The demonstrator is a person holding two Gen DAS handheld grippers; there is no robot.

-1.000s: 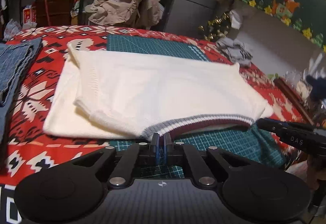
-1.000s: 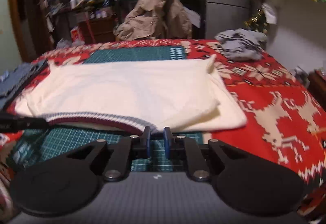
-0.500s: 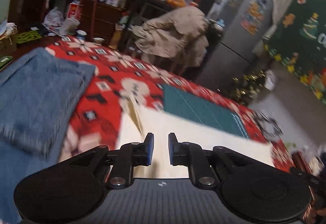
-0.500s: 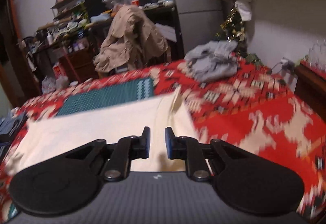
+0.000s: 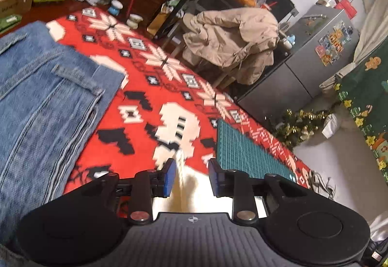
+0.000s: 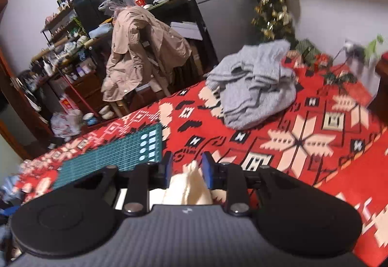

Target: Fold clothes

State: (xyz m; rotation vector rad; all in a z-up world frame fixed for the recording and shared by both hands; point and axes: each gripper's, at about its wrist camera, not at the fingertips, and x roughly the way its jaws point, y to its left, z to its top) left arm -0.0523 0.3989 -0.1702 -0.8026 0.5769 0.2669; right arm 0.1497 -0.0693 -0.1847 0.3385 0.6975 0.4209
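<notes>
Folded blue denim [image 5: 43, 107] lies at the far left of a red patterned blanket [image 5: 145, 87], well apart from the left gripper [image 5: 192, 176], whose blue-padded jaws stand spread with a gap between them. A corner of the cream sweater [image 5: 186, 184] pokes up in that gap, close to the left pad but not clamped. A green cutting mat [image 5: 242, 150] lies on the blanket just right of the gripper. In the right wrist view, the same mat [image 6: 116, 153] sits left of the right gripper [image 6: 186, 171], also spread wide, with a bunched peak of the cream sweater [image 6: 189, 187] rising between its pads, ungripped. A crumpled grey garment [image 6: 254, 87] rests farther back to the right.
</notes>
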